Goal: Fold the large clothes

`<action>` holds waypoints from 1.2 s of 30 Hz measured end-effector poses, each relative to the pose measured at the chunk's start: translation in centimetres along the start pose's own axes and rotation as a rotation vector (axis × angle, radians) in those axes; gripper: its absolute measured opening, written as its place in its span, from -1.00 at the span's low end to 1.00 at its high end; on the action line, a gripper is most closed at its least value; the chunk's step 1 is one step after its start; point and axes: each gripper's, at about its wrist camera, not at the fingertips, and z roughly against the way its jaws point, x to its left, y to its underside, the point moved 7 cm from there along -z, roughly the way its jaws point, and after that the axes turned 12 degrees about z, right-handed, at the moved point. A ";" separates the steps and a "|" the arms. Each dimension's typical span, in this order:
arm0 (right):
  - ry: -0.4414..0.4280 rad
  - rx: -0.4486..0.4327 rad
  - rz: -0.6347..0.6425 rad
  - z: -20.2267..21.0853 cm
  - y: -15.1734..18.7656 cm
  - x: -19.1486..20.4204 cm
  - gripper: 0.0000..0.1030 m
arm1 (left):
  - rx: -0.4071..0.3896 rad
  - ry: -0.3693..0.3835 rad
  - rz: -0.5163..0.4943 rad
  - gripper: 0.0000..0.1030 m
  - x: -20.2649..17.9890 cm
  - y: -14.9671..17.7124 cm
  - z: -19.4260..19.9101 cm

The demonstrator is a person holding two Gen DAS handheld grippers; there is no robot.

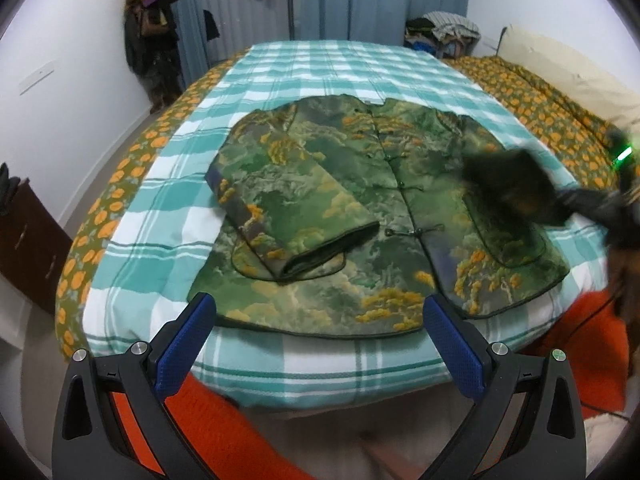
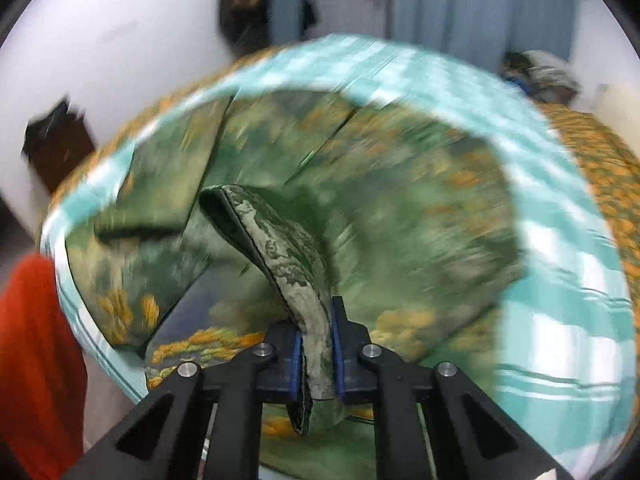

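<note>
A green jacket (image 1: 360, 208) with yellow tree print lies front up on the teal checked bed cover (image 1: 304, 68). Its left sleeve (image 1: 288, 204) is folded across its front. My left gripper (image 1: 316, 320) is open and empty, just short of the jacket's near hem. My right gripper (image 2: 316, 336) is shut on the cuff of the right sleeve (image 2: 276, 248) and holds it up above the jacket (image 2: 400, 184). In the left wrist view the right gripper (image 1: 516, 192) shows as a dark blur over the jacket's right side.
An orange flowered bedspread (image 1: 120, 184) borders the checked cover. A dark cabinet (image 1: 28, 232) stands at the left wall. Clothes hang in the far corner (image 1: 150, 32) and a clothes pile (image 1: 444, 28) sits beyond the bed. My orange clothing (image 1: 224, 432) is at the near edge.
</note>
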 end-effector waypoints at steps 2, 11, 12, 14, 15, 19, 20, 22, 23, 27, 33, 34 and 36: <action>0.084 -0.043 -0.063 3.0 0.0 -4.3 -0.76 | -0.001 0.003 -0.027 0.99 -0.5 -0.3 -0.5; 0.457 -0.018 -0.302 8.7 6.2 -21.6 -0.76 | -0.027 0.024 -0.200 0.99 -2.0 -2.6 -3.0; 0.471 -0.007 -0.328 9.0 7.1 -22.8 -0.74 | -0.027 0.022 -0.213 0.99 -1.8 -3.0 -3.4; 0.541 0.039 -0.364 8.7 8.6 -25.4 -0.40 | -0.019 0.022 -0.225 0.99 -1.1 -3.8 -4.3; 0.605 0.059 -0.368 9.0 9.2 -26.3 0.03 | -0.007 0.027 -0.232 0.99 -0.8 -4.0 -4.7; 0.766 0.067 -0.398 11.1 10.7 -27.2 0.33 | 0.016 0.000 -0.321 0.99 -0.3 -4.3 -7.2; 0.765 0.066 -0.408 11.2 10.9 -26.9 0.33 | 0.030 -0.001 -0.362 0.99 -0.5 -4.0 -8.1; 0.714 0.044 -0.432 11.4 10.9 -25.4 0.33 | 0.073 -0.007 -0.452 0.99 -1.2 -3.0 -10.4; 0.684 0.029 -0.436 11.4 10.7 -24.4 0.33 | 0.092 -0.016 -0.491 0.99 -1.5 -2.5 -11.6; 0.557 -0.075 -0.417 11.7 8.4 -17.9 0.33 | 0.130 -0.078 -0.532 0.99 -1.3 -2.0 -16.1; 0.392 -0.174 -0.385 10.1 5.9 -8.4 0.34 | 0.251 0.053 -0.307 0.14 1.1 -2.8 -19.0; 0.376 -0.183 -0.384 9.8 5.8 -7.3 0.34 | 0.262 0.082 -0.286 -0.42 1.2 -2.7 -18.9; 0.342 -0.196 -0.384 9.3 5.7 -5.6 0.34 | 0.236 0.085 -0.267 -0.78 1.4 -3.2 -17.8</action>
